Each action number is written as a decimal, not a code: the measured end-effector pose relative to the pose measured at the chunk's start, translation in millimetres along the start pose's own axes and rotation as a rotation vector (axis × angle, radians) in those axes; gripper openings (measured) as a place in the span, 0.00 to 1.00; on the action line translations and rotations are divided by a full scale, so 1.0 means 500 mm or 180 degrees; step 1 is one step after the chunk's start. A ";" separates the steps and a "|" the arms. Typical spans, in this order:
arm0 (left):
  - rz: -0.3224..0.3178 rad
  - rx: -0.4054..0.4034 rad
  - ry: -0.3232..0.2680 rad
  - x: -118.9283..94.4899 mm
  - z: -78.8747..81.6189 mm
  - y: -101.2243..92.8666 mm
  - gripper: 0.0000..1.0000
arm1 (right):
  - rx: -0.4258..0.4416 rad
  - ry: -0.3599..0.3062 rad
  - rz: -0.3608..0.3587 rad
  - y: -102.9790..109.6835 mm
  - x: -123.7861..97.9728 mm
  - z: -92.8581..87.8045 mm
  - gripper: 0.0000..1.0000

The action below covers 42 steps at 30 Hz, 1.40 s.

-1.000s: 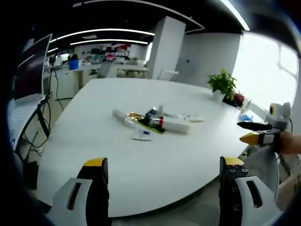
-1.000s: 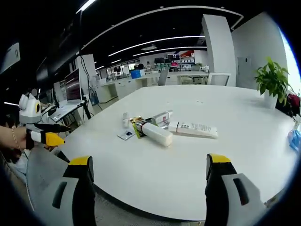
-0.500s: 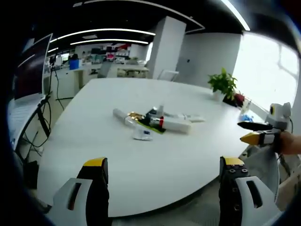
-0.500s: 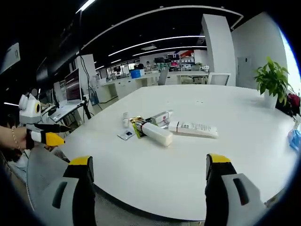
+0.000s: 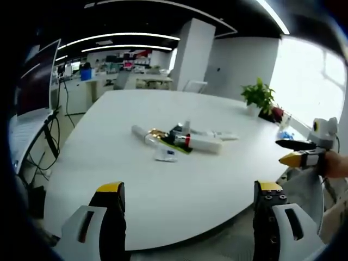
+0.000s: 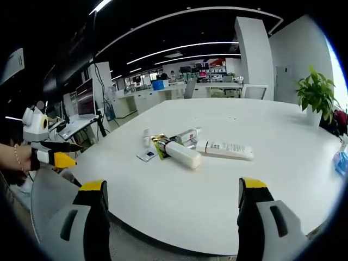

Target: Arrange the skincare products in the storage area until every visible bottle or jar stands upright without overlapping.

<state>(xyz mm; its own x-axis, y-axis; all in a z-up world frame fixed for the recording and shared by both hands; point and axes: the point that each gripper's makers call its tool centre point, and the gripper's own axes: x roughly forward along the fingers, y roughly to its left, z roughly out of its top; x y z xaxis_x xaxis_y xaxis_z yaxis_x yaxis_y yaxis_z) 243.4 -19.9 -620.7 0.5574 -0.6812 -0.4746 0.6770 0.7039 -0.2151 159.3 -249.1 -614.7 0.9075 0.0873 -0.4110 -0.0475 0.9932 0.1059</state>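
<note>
- White table [image 6: 283, 179] carries the whole lot: skincare products [image 6: 187, 148] lie in one loose cluster near its middle, well apart from both grippers.
- Nothing upright yet. White tube [image 6: 224, 149] lies flat at the cluster's right in the right gripper view; white bottle [image 6: 182, 154] lies on its side just beside it, touching or overlapping a green-and-gold pack [image 6: 159, 145]. Can't tell which.
- Small sachet [image 6: 146, 156] sits flat at the near edge of the pile; small bottle [image 6: 145, 138] at the far left, too small to say if it stands.
- Left gripper [image 5: 187, 217]: jaws wide apart, nothing between them, held back off the table edge, prob. so the person can size up the pile first.
- Right gripper [image 6: 171, 217]: same, jaws spread wide, empty, facing the cluster from the other side.
- Each gripper shows at the edge of the other's view, w/ jaws looking nearly closed from side-on; own views settle it.
- Judgement: task barely begun; overlapping items need separating before standing any.
- Potted plant [image 5: 259, 97] sits far off, no bearing.
</note>
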 end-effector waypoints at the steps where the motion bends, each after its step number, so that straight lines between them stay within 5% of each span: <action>1: 0.0002 0.0007 0.0000 0.000 0.000 0.000 0.97 | 0.0004 -0.0006 0.0010 0.001 0.000 0.001 1.00; 9: 0.0020 0.0054 -0.0001 0.000 0.001 0.001 0.97 | 0.0098 0.0041 0.0139 0.011 0.007 0.008 1.00; 15: 0.0031 0.0059 -0.0023 0.000 0.004 0.001 0.97 | -0.0240 0.0163 0.0225 -0.002 0.029 0.022 0.96; 25: 0.0059 0.0010 -0.0081 -0.004 0.008 0.007 0.97 | -0.0608 0.0313 0.0386 -0.033 0.098 0.060 0.90; 42: 0.0111 0.0018 -0.0059 -0.006 0.006 0.007 0.97 | -0.0976 0.0742 0.0642 -0.070 0.231 0.056 0.68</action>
<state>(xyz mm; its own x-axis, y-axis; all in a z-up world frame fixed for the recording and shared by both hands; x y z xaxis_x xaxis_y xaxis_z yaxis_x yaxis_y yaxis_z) 245.6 -15.9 -617.2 0.5896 -0.6599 -0.4658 0.6596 0.7262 -0.1938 277.5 -276.1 -640.5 0.7504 0.2619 -0.6068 -0.3679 0.9283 -0.0544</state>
